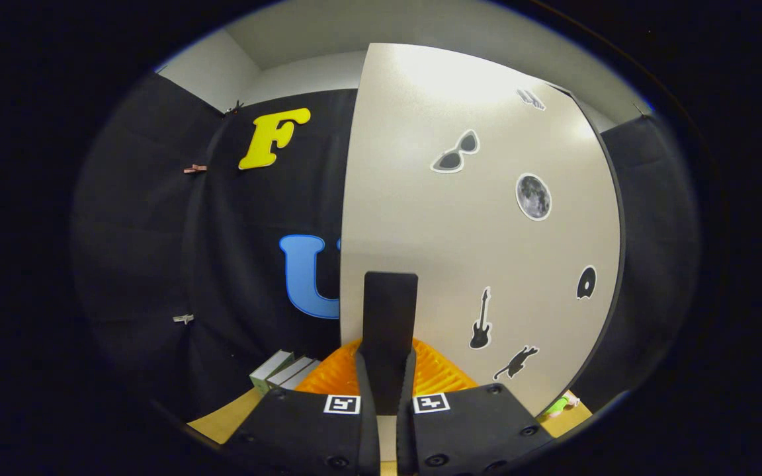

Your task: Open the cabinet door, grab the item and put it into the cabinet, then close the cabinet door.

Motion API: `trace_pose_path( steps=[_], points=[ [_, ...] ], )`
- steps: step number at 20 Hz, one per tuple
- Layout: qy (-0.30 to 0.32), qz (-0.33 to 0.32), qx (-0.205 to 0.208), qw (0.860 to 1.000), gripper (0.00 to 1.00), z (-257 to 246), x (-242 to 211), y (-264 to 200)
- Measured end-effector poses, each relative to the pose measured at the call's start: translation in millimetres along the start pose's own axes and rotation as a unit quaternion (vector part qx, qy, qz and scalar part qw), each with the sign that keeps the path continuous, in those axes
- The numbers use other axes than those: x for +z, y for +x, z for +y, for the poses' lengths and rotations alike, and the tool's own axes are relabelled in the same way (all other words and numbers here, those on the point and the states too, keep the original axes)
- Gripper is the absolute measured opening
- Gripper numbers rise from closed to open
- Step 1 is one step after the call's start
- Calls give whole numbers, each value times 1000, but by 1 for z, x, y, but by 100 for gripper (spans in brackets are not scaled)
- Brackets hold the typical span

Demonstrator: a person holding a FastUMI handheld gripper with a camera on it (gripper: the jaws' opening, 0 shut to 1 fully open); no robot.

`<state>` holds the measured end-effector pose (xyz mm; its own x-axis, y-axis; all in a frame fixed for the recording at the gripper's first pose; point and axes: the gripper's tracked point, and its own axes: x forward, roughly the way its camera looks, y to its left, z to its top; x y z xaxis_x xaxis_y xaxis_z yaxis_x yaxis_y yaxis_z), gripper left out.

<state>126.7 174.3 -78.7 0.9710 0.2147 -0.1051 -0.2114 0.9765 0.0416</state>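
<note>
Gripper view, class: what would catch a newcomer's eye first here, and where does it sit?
The pale cabinet door looms ahead of the gripper, dotted with stickers: sunglasses, a moon, a guitar. The fingers look closed on the door's dark handle, which stands between them. Low behind them, an orange rack glows, with small boxes beside it.

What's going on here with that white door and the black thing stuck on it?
A person's hand-held gripper has its two fingers closed on the black handle of the white cabinet door, which carries stickers. An orange ribbed item sits just beyond the fingers, with small boxes to one side on the wooden surface.
</note>
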Motion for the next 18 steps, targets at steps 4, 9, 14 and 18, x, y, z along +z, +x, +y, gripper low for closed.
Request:
trace_pose_path(
  steps=[4, 9, 14, 18],
  points=[
    [-2, 9, 31, 999, 14, 1, 3, -25],
    [-2, 9, 51, 999, 14, -4, 8, -55],
    [1, 10, 65, 998, 14, -14, 10, -78],
    [3, 15, 82, 997, 14, -29, 11, -95]
  ],
)
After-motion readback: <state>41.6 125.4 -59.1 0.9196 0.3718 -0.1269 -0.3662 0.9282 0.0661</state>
